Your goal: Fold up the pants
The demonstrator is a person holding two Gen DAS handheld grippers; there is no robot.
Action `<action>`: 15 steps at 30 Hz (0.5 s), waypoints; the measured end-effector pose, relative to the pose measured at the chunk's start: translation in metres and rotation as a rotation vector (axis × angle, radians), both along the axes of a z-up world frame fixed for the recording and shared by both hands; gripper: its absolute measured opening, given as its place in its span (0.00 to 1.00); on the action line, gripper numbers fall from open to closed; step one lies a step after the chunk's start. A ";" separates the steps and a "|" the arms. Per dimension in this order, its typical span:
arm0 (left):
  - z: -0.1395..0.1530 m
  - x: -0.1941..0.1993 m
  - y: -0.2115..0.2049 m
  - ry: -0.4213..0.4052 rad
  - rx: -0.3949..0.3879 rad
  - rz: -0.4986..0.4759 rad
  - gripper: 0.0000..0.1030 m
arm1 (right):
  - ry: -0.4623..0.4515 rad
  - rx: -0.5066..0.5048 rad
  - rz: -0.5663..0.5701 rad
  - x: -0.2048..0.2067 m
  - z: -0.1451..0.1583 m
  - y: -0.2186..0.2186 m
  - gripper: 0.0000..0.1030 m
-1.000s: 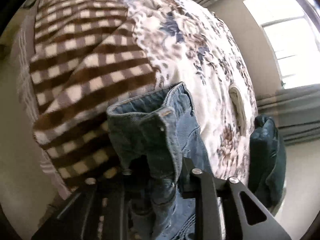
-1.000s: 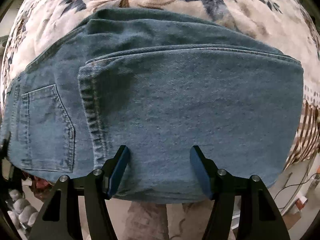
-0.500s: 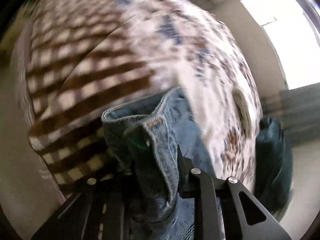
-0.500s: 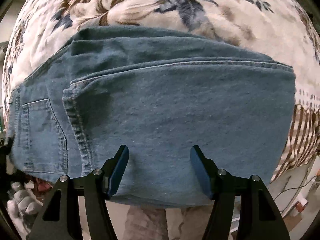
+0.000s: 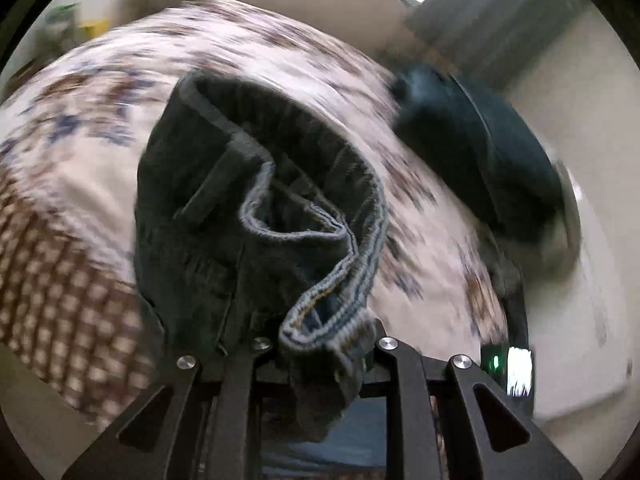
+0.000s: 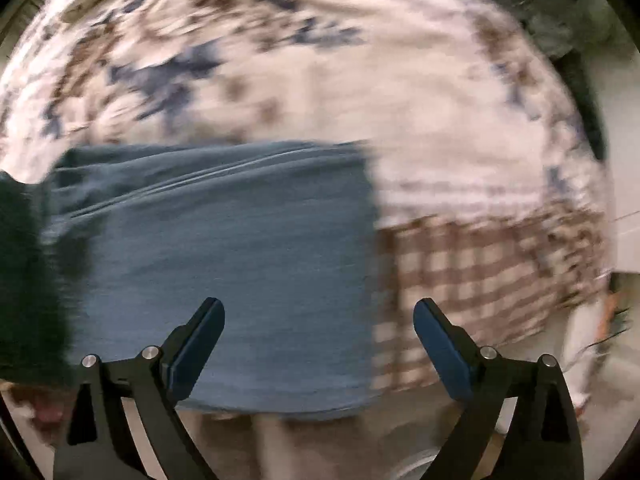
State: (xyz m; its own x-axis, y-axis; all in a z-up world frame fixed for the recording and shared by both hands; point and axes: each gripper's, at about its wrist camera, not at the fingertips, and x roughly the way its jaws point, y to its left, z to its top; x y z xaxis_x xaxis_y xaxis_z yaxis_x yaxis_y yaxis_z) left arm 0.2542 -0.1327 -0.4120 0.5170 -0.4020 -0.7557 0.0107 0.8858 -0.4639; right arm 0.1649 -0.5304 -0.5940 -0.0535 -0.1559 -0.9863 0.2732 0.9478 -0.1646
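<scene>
Jaws of the left gripper [image 5: 320, 354] clamp the bunched waistband of the blue denim pants [image 5: 256, 216], lifted above the floral bedspread [image 5: 120, 80]. Jaws of the right gripper [image 6: 318, 344] are opening wide, empty, above the folded denim lying flat near the bed's edge. Folding looks partly done; the waist end seems left to lay over.

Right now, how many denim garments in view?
2. The jeans are bunched in the left gripper, folded part on the bed. A darker garment sits at the bed's far edge. More may be hidden.
</scene>
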 end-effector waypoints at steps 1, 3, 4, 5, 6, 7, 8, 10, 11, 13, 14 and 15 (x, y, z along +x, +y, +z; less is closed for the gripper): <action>-0.007 -0.001 -0.020 0.009 0.023 -0.043 0.15 | -0.018 -0.052 0.008 -0.005 0.004 -0.016 0.94; -0.024 -0.001 -0.051 0.037 0.033 -0.123 0.15 | -0.038 -0.087 0.009 -0.007 0.006 -0.037 0.94; -0.036 -0.001 -0.068 0.054 0.056 -0.170 0.15 | -0.047 -0.092 0.000 -0.012 0.006 -0.049 0.94; -0.047 -0.002 -0.080 0.073 0.072 -0.206 0.15 | -0.053 -0.078 -0.019 -0.016 0.004 -0.060 0.94; -0.061 -0.002 -0.093 0.098 0.087 -0.240 0.15 | -0.054 -0.058 -0.039 -0.014 0.001 -0.062 0.94; -0.079 -0.002 -0.104 0.128 0.110 -0.270 0.15 | -0.048 -0.052 -0.056 -0.017 -0.001 -0.069 0.94; -0.091 -0.002 -0.113 0.149 0.132 -0.295 0.15 | -0.039 -0.044 -0.070 -0.020 -0.005 -0.080 0.94; -0.115 -0.005 -0.129 0.197 0.197 -0.342 0.15 | -0.032 -0.038 -0.084 -0.023 -0.010 -0.080 0.94; -0.120 -0.005 -0.134 0.215 0.215 -0.353 0.16 | -0.035 -0.031 -0.092 -0.026 -0.012 -0.081 0.94; -0.119 0.001 -0.139 0.259 0.243 -0.356 0.18 | -0.044 0.001 -0.108 -0.029 -0.012 -0.088 0.94; -0.114 0.001 -0.139 0.288 0.236 -0.358 0.24 | -0.048 0.010 -0.113 -0.032 -0.012 -0.082 0.94; -0.109 0.003 -0.138 0.324 0.221 -0.361 0.31 | -0.055 0.030 -0.119 -0.032 -0.010 -0.083 0.94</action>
